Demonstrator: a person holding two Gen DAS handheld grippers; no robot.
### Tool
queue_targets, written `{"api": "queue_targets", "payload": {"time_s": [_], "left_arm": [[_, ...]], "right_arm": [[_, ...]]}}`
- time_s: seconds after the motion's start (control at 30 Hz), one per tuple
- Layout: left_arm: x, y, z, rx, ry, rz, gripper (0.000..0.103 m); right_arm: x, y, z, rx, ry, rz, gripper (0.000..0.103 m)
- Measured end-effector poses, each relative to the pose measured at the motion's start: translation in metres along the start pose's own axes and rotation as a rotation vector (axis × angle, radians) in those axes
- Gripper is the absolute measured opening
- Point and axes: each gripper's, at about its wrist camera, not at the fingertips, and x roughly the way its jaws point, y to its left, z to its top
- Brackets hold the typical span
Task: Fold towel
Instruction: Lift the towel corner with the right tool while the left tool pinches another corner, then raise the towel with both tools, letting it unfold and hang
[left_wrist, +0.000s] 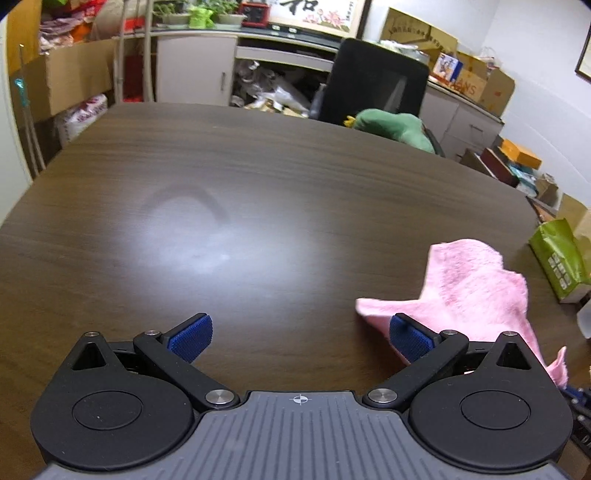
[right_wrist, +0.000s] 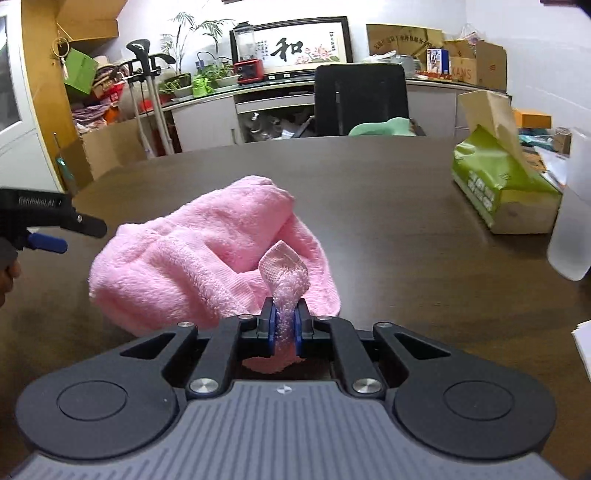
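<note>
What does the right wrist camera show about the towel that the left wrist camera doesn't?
Only the right wrist view shows the right gripper shut on a corner of the pink towel, plus the whole bunched heap. Only the left wrist view shows the left gripper open and empty over the table. Both show the towel, the table and the green tissue pack.

Dark wood table (left_wrist: 258, 177), black chair (right_wrist: 360, 98), cluttered counter (right_wrist: 258, 88) behind
</note>
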Motion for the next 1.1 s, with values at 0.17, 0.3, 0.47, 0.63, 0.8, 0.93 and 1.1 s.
{"api": "queue_targets", "payload": {"time_s": [0.17,0.3,0.47,0.63,0.8,0.93,1.1], "left_arm": [[0.010,-0.004,0.008,-0.048,0.048,-0.079,0.103],[0.023,-0.013,0.015,-0.075,0.103,-0.148,0.103],[0.038,-0.020,0.010,-0.097,0.177,-0.215,0.097],[0.039,-0.032,0.009,-0.106,0.192,-0.241,0.084],[0.040,-0.038,0.011,-0.107,0.203,-0.271,0.057],[0.034,-0.051,0.010,-0.046,0.132,-0.209,0.045],[0.023,-0.053,0.006,-0.010,0.055,-0.174,0.012]], "right_arm": [[0.001,0.004,-0.001,-0.022,0.000,-0.016,0.011],[-0.002,0.009,-0.002,-0.038,-0.008,-0.027,0.013],[-0.004,0.014,-0.004,-0.079,-0.016,-0.051,0.015],[-0.005,0.015,-0.004,-0.094,-0.023,-0.070,0.016],[-0.006,0.016,-0.004,-0.099,-0.031,-0.083,0.017],[-0.004,0.018,-0.005,-0.113,-0.031,-0.088,0.017],[-0.004,0.019,-0.005,-0.116,-0.039,-0.090,0.017]]}}
